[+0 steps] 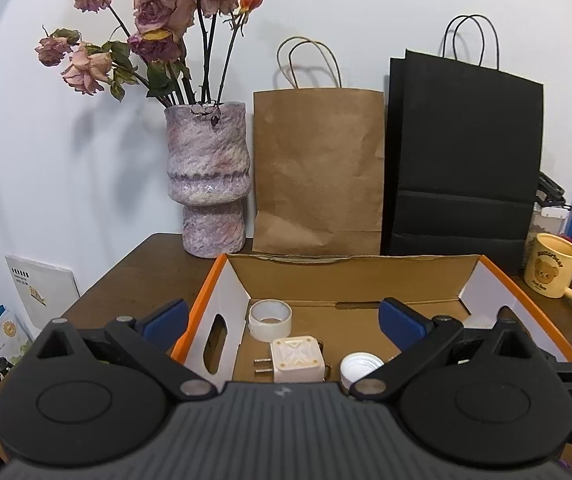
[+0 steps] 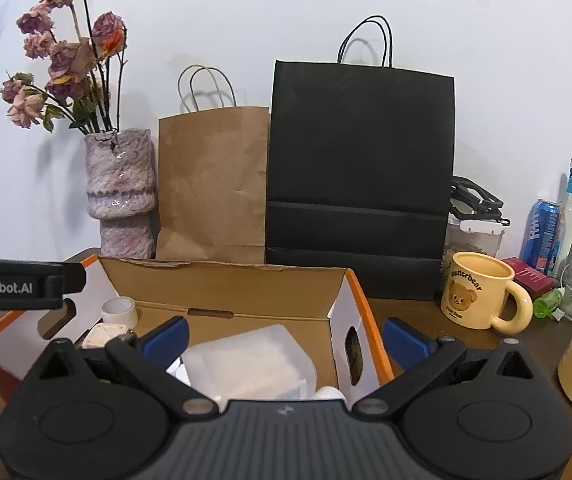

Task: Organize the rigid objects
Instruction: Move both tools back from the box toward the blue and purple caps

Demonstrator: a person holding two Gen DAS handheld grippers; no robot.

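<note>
Left wrist: left hand-held gripper (image 1: 284, 318) spread wide above cardboard box (image 1: 350, 278) holding round tape roll (image 1: 270, 319), square charger (image 1: 297, 360). Right hand-held gripper (image 2: 284, 336) wide too, above frosted plastic container (image 2: 250, 362).

Soft even light, sharp focus, fisheye-bent dark corners.

We hold both grippers level over the near edge of the cardboard box (image 1: 350, 264), fingers pointing toward its far wall. Our left gripper (image 1: 284, 318) hangs with its blue-padded fingers (image 1: 166, 318) spread wide, gripping nothing. Our right gripper (image 2: 286, 336), toward the box's right end, is equally spread and empty.
</note>
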